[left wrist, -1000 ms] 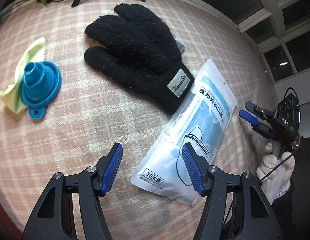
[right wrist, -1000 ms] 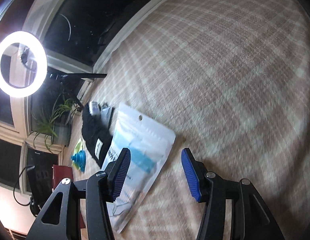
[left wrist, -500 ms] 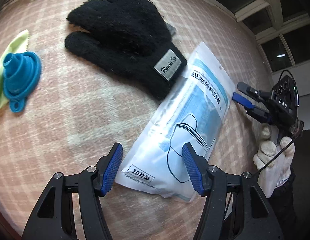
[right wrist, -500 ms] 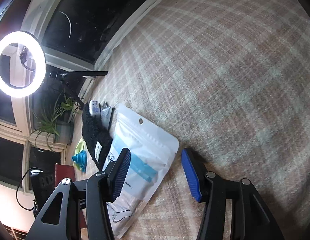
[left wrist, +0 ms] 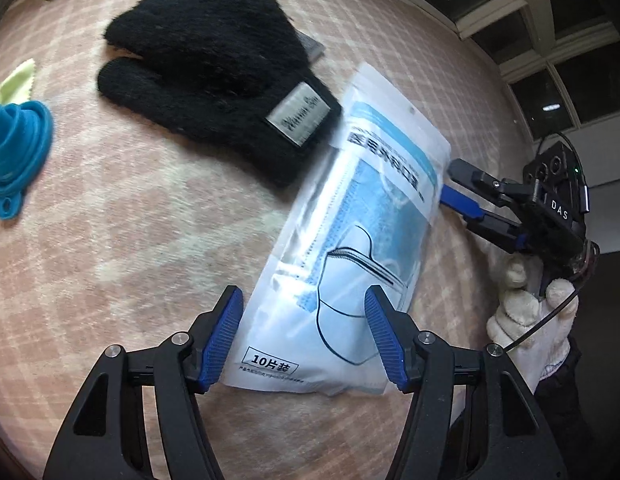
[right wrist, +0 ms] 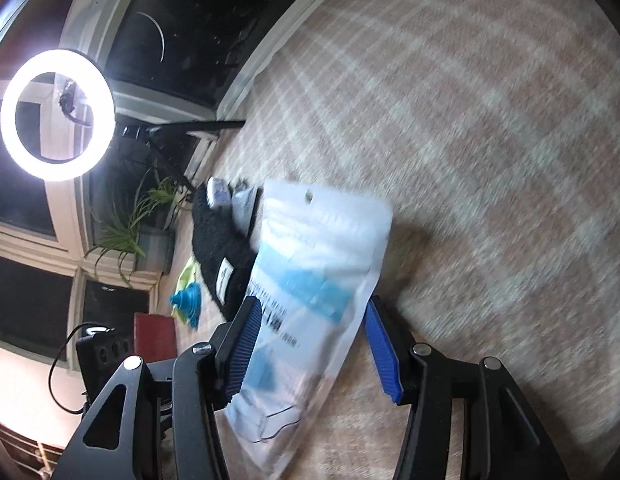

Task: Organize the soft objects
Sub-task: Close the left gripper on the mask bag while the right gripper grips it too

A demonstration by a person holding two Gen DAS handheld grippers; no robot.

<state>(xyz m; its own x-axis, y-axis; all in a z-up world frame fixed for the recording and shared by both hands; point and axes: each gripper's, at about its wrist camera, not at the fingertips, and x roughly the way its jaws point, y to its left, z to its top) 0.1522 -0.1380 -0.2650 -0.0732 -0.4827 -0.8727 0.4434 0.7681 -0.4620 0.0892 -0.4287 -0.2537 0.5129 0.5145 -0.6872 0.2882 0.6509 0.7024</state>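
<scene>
A white and blue pack of face masks (left wrist: pixel 349 240) lies on the checked pink cloth (left wrist: pixel 130 240). My left gripper (left wrist: pixel 306 336) is open, its jaws on either side of the pack's near end. My right gripper (left wrist: pixel 449 186) is open at the pack's right edge, held by a white-gloved hand (left wrist: pixel 529 312). In the right wrist view the pack (right wrist: pixel 310 280) lies between the open jaws of the right gripper (right wrist: pixel 310 344). A black fuzzy glove (left wrist: pixel 214 68) lies just beyond the pack; it also shows in the right wrist view (right wrist: pixel 222 248).
A blue silicone funnel (left wrist: pixel 14 152) sits on a yellow-green cloth (left wrist: pixel 14 80) at the left. A ring light (right wrist: pixel 56 114), a potted plant (right wrist: pixel 142 232) and windows stand beyond the table. Small grey packets (right wrist: pixel 234 200) lie by the glove.
My left gripper has moved right and forward until its jaws straddle the mask pack. My right gripper has closed in on the pack's right edge, so the pack now lies between its jaws.
</scene>
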